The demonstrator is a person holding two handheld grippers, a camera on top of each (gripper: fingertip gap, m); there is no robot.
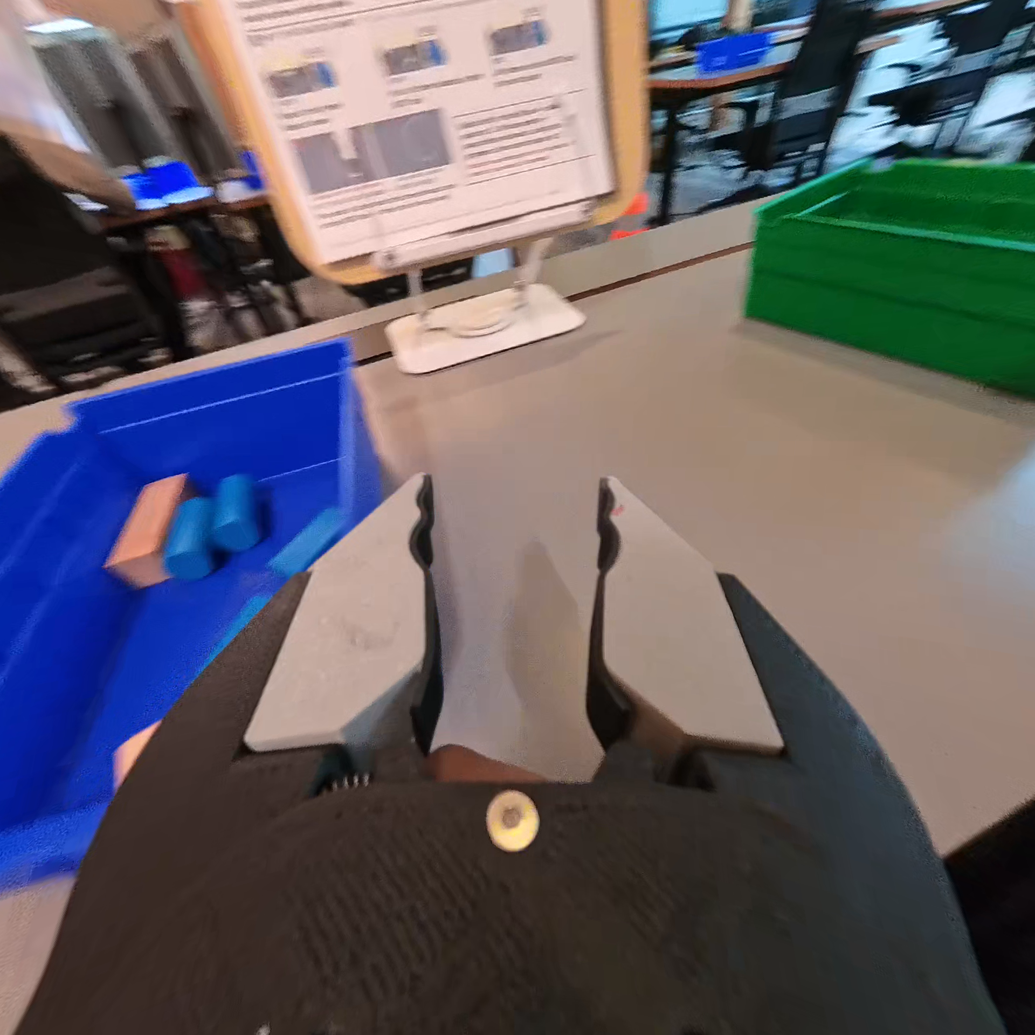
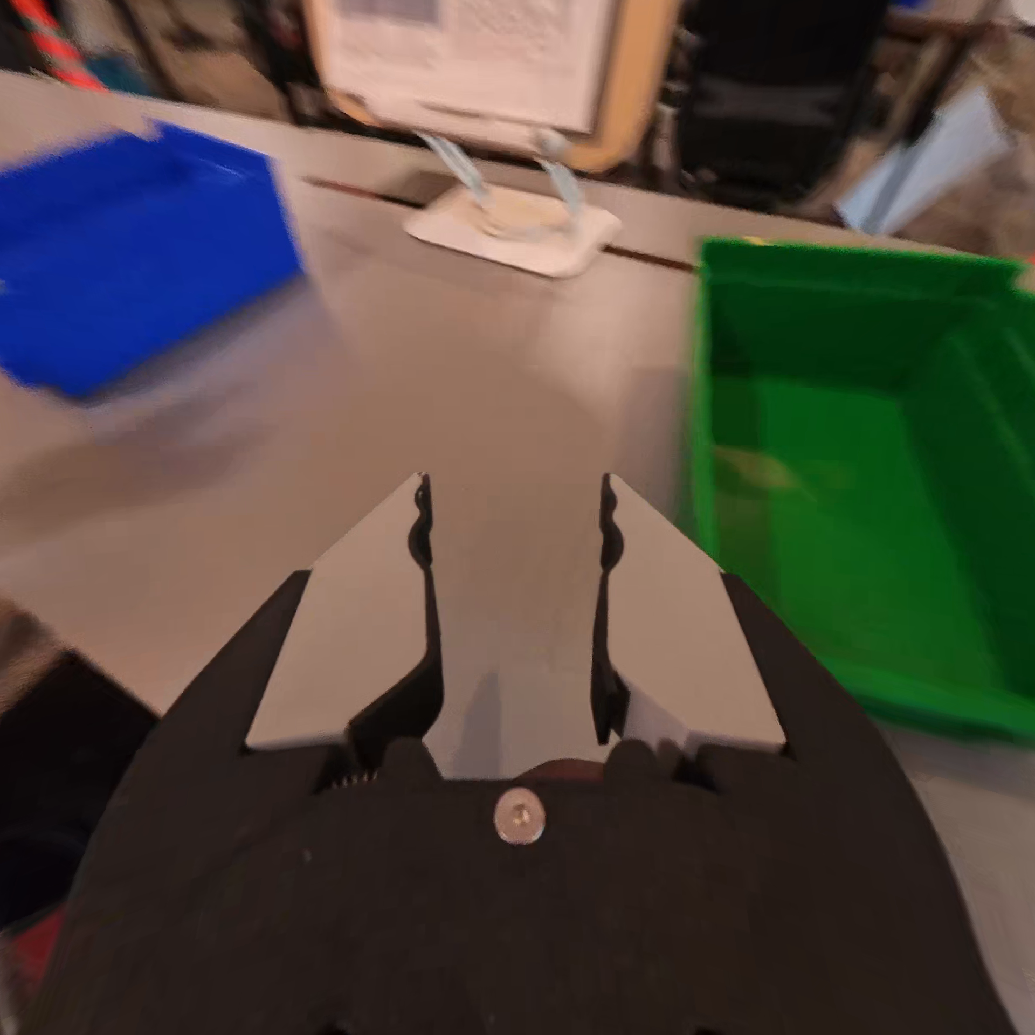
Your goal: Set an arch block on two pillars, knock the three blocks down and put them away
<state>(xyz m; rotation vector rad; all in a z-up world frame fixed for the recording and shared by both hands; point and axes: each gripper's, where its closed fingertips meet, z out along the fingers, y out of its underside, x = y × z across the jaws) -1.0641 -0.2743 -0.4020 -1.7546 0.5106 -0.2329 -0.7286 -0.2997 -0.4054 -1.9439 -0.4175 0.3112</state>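
- The blocks lie inside the blue bin (image 1: 224, 425), at the left in the left wrist view: a plain wooden block (image 1: 147, 532) at the far left, and touching it two blue cylinder blocks (image 1: 213, 526) that lie side by side on the bin floor
- One more blue block (image 1: 305, 540) rests near the right wall of the bin, partly hidden behind the left finger of the near gripper; its exact shape I cannot tell, because this part is blurred
- Which of these blocks is the arch, the pictures do not make clear
- The left gripper (image 1: 514, 493) hangs above the bare grey table (image 1: 728, 504), just beside the right wall of the blue bin; its two fingers stand well apart and only the table surface shows between them, so it grasps nothing
- The right gripper (image 2: 514, 490) is spread in the same way over the table, between the blue bin (image 2: 140, 252) at its left and the green bin (image 2: 868, 448) at its right, nearer to the green one; its grasp is bare too
- A faint yellowish patch shows on the floor of the green bin, too blurred to name
- At the far side of the table stands a board with papers (image 1: 425, 129) on a white stand (image 1: 487, 325), between the two bins
- Behind the table are chairs and other tables, all blurred
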